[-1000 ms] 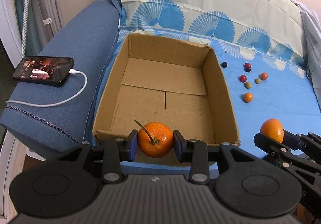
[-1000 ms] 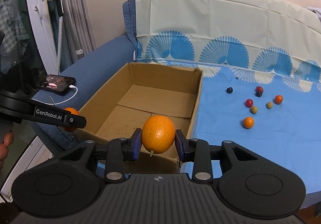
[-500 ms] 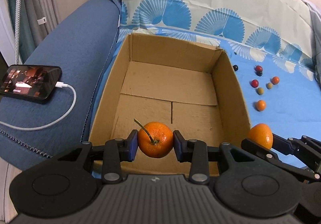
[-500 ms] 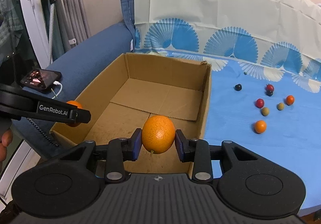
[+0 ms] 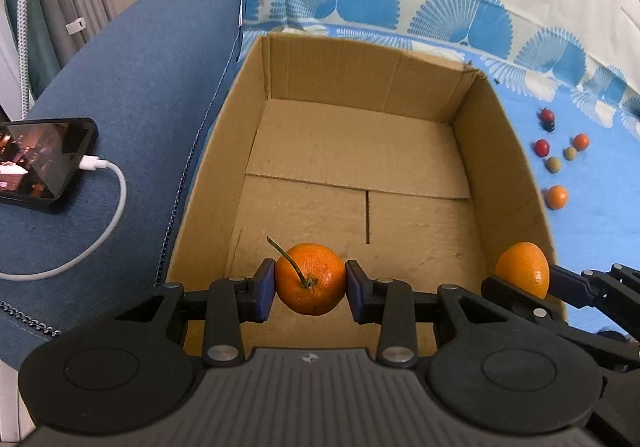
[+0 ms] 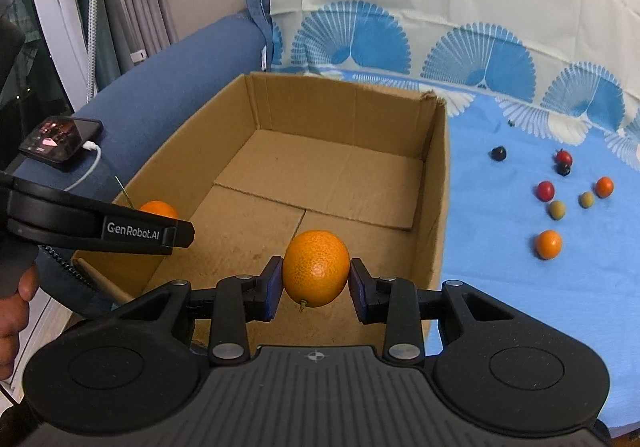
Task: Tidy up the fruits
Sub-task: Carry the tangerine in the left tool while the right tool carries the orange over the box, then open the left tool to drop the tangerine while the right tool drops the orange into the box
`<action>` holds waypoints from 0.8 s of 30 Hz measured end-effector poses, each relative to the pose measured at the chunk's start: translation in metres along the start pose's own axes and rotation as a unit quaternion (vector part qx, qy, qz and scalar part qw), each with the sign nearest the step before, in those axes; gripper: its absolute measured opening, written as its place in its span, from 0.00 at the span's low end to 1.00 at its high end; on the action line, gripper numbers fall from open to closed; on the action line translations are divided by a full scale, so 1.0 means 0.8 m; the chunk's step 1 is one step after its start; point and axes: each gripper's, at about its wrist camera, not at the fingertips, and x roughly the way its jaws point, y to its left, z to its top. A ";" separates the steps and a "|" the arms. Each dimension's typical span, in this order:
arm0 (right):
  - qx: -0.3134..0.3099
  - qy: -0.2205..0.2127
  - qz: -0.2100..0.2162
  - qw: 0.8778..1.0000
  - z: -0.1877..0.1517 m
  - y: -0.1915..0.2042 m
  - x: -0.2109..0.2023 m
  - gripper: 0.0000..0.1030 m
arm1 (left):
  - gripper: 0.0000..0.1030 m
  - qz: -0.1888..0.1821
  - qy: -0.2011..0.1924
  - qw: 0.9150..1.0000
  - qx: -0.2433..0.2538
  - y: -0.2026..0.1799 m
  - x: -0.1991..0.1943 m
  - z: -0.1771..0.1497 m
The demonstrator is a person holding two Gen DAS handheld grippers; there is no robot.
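My left gripper is shut on a stemmed orange, held over the near end of the open cardboard box. My right gripper is shut on a second orange, also above the box's near end. The left wrist view shows that second orange at the box's right wall; the right wrist view shows the stemmed orange behind the left gripper's finger. The box holds nothing inside.
Several small fruits in orange, red, green and dark colours lie on the blue cloth right of the box. A phone on a white cable rests on the blue sofa arm at left. A hand grips the left tool.
Both grippers have moved forward and down toward the box, each still holding its orange. The box now fills more of both views.
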 end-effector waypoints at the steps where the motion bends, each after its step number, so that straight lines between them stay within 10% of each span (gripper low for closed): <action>1: 0.000 0.003 0.000 1.000 0.000 0.000 0.004 0.36 | 0.40 0.002 0.003 1.000 0.001 0.000 0.005 0.000; 24: -0.013 0.051 -0.009 0.999 -0.004 -0.001 0.059 0.36 | 0.40 0.022 0.042 0.999 0.021 -0.004 0.068 -0.005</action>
